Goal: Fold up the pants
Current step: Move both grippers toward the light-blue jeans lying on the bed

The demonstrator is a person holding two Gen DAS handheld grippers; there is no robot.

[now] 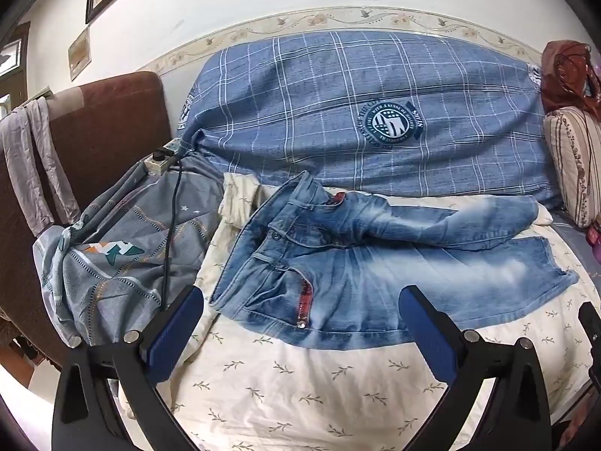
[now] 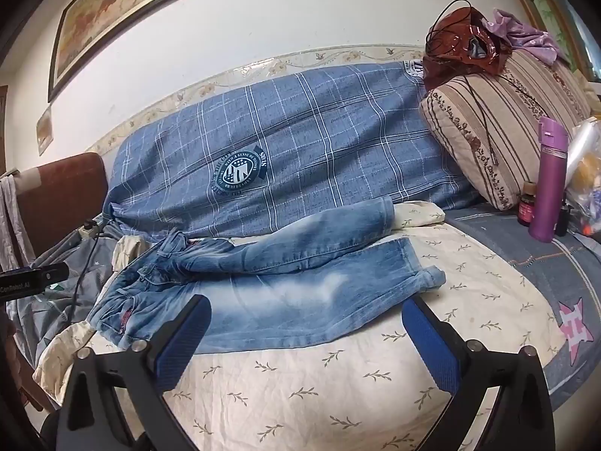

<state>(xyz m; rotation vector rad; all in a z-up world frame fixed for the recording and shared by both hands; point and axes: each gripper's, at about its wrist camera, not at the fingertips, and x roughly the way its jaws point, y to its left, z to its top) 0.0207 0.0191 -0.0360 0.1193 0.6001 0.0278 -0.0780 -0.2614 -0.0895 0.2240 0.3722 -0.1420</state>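
My left gripper (image 1: 300,323) stood wide apart with nothing between its pads, hovering just short of the jeans (image 1: 375,263) at their waistband end. My right gripper (image 2: 306,332) was equally wide and empty, poised above the near leg of the jeans (image 2: 300,285), toward the cuffs.

The jeans lay spread on the cream sheet (image 1: 300,387), waistband to the left, 2 legs running right. The far leg sat slightly askew, crossing over the near 1 by the crotch, its cuff resting against the blue plaid quilt (image 1: 357,112) behind the jeans. I judged the folding not yet begun: no fold showed, and neither tool touched the denim. All of it was left, probably laying 1 leg over the other first, then doubling the length.

As for writing, the round crest on the quilt (image 2: 240,173) behind the jeans carried ring lettering too small and warped to read. At the left edge of the right view, left of the jeans, the other tool's black body (image 2: 33,276) bore white lettering cut off by the edge, ending in "AI".
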